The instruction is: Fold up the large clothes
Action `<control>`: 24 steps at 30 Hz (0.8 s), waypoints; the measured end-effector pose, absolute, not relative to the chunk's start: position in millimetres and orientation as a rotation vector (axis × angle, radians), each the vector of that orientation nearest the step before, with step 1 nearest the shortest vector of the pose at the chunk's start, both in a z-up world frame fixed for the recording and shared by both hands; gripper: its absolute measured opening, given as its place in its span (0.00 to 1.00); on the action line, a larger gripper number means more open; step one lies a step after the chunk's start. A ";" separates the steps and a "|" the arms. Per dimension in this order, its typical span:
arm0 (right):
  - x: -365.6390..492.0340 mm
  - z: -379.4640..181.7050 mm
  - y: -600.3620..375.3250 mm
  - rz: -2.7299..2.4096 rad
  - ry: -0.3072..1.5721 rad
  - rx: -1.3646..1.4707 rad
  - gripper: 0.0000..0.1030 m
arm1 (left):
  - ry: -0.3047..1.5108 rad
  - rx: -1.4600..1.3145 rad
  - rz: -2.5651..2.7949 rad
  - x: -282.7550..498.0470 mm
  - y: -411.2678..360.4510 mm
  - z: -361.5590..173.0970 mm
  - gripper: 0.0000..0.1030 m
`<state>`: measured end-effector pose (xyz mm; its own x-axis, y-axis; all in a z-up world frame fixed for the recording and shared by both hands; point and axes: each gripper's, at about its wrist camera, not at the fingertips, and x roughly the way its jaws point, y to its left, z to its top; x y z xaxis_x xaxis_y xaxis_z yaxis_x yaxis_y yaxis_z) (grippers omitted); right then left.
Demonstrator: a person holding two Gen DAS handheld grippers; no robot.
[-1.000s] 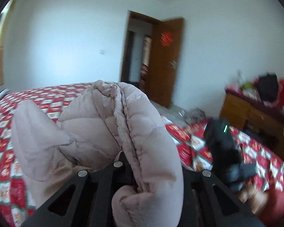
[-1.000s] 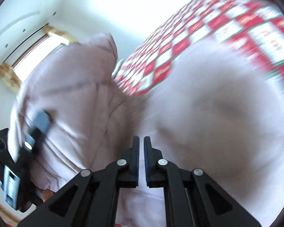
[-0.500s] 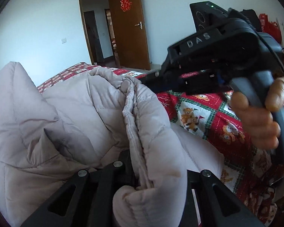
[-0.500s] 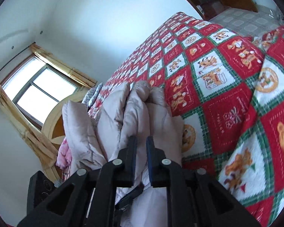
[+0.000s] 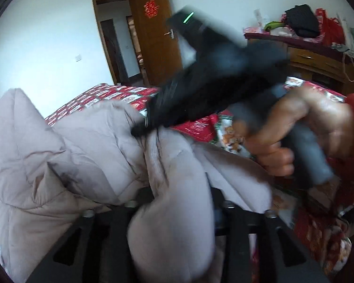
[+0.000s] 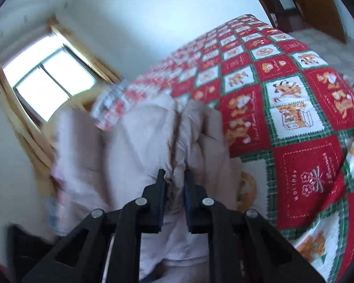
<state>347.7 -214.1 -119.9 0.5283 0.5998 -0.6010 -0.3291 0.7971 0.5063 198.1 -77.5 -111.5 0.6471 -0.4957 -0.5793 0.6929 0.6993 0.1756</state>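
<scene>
While heaped on bed quilt (image 6: 302, 94), puffy pink coat (image 5: 87, 146) looks light, soft, slippery; best grabbed at thick seam/edge, not mid-panel. Left gripper (image 5: 174, 202): jaws opening, coat fold between them, pad contact hidden by fabric. Right gripper (image 6: 173, 179): clenched on coat seam. Left view only: door (image 5: 153, 37), dresser (image 5: 318, 61), hand (image 5: 295, 132) on right gripper's handle. Right view only: window (image 6: 49, 80).

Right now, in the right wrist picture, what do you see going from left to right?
Window → puffy pink coat, pinched by the right hand-held gripper → red teddy-bear quilt → wooden door.
</scene>
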 end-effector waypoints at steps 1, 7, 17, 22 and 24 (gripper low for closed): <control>349.4 -124.4 -210.7 0.568 0.860 0.347 0.15 | 0.510 0.410 -0.711 189.9 -74.0 -107.9 0.47; 353.5 -141.6 -205.2 0.541 0.884 0.336 0.11 | 0.469 0.401 -0.750 174.2 -49.9 -81.8 0.48; 353.2 -151.9 -208.1 0.522 0.894 0.353 0.10 | 0.248 0.054 -0.598 169.0 74.4 -3.3 0.71; 351.7 -151.6 -207.5 0.524 0.890 0.349 0.10 | 0.400 -0.347 -0.177 251.7 185.9 -54.3 0.71; 352.0 -152.2 -207.5 0.524 0.888 0.346 0.10 | 0.489 -0.492 -0.184 282.0 209.6 -86.2 0.71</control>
<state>352.0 -207.5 -152.2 0.5189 0.5656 -0.6410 -0.2874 0.8216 0.4924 282.0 209.6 -86.2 0.8691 -0.2842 -0.4050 0.0537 0.8679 -0.4937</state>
